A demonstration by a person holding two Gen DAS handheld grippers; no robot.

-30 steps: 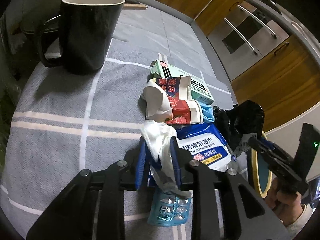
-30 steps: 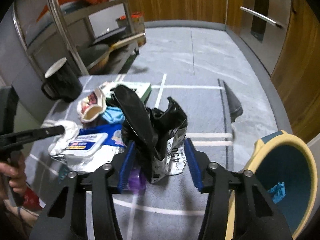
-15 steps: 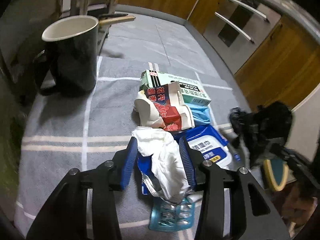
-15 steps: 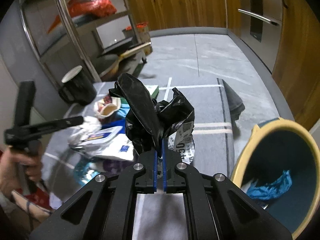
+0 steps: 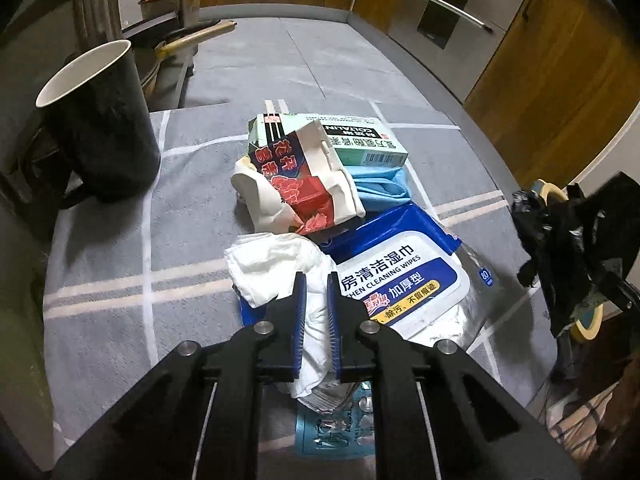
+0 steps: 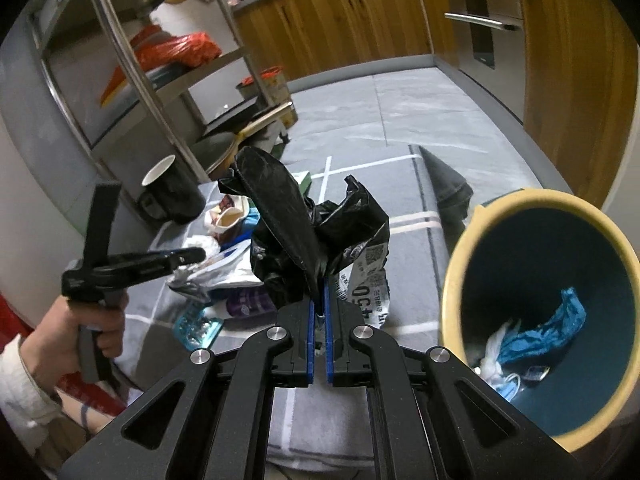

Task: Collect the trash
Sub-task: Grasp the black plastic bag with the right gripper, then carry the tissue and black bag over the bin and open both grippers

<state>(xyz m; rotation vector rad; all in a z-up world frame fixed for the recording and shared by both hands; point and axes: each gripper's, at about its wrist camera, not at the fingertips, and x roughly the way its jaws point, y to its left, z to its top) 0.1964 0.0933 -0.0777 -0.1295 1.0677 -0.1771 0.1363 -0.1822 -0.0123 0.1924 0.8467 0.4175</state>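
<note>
My left gripper (image 5: 317, 280) is shut on a crumpled white tissue (image 5: 272, 264) lying on the trash pile. The pile holds a blue wet-wipes pack (image 5: 400, 276), a torn red-and-white carton (image 5: 304, 180), a green box (image 5: 360, 140) and a blister pack (image 5: 340, 428). My right gripper (image 6: 319, 292) is shut on a crumpled black plastic bag (image 6: 304, 232) and holds it above the table, left of the yellow-rimmed blue bin (image 6: 544, 312). The bag also shows at the right of the left wrist view (image 5: 568, 232). The left gripper also shows in the right wrist view (image 6: 188, 256).
A black mug (image 5: 100, 128) stands at the table's back left on the grey striped cloth (image 5: 104, 264). The bin holds blue and white trash (image 6: 536, 336). A metal shelf rack (image 6: 168, 80) and wooden cabinets (image 6: 352, 24) stand beyond the table.
My left gripper has closed on the white tissue. My right gripper closed on the black bag and lifted it up toward the bin.
</note>
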